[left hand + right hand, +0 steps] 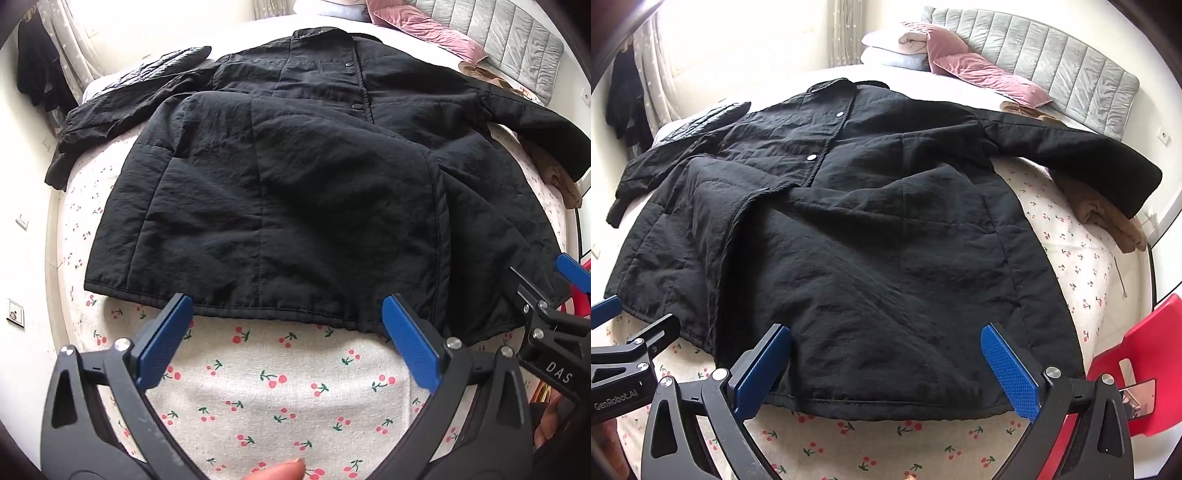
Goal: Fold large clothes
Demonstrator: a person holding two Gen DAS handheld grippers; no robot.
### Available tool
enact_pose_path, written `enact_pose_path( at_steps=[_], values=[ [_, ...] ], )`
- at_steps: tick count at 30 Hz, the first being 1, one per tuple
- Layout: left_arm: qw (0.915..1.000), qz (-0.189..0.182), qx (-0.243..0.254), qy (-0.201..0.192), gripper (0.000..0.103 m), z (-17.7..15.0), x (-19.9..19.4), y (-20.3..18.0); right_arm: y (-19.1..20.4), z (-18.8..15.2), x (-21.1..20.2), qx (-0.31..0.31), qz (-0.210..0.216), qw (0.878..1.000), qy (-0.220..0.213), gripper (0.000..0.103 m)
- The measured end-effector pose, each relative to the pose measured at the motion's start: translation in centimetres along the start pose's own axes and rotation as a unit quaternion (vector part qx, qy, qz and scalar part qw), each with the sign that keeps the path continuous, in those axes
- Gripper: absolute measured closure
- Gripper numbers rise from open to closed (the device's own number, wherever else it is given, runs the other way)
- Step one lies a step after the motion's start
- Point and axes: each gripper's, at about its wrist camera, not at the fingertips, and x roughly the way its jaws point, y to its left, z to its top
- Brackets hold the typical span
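A large black quilted jacket point(295, 177) lies spread front-up on the cherry-print bed sheet point(277, 387), collar far, hem near, both sleeves out to the sides. It also shows in the right wrist view point(871, 229). My left gripper point(288, 314) is open and empty, its blue fingers at the jacket's hem. My right gripper point(886, 354) is open and empty, its fingers over the hem's right part. The right gripper also shows at the right edge of the left wrist view point(546, 295).
A brown folded garment point(1104, 214) lies under the right sleeve. Pink pillows point(975, 70) and a grey headboard point(1052, 66) are at the far end. A second dark garment point(705, 118) lies far left. A red chair point(1145, 354) stands at the bed's right.
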Motion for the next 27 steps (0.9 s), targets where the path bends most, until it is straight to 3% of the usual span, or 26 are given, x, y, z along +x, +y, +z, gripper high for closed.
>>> enact_pose_path(
  at_steps=[27],
  values=[
    [1.0000,-0.005,0.000,0.004,0.001,-0.08,0.40,-0.08,0.06,-0.06,0.35,0.003,0.007,1.000,0.007,0.000]
  ],
)
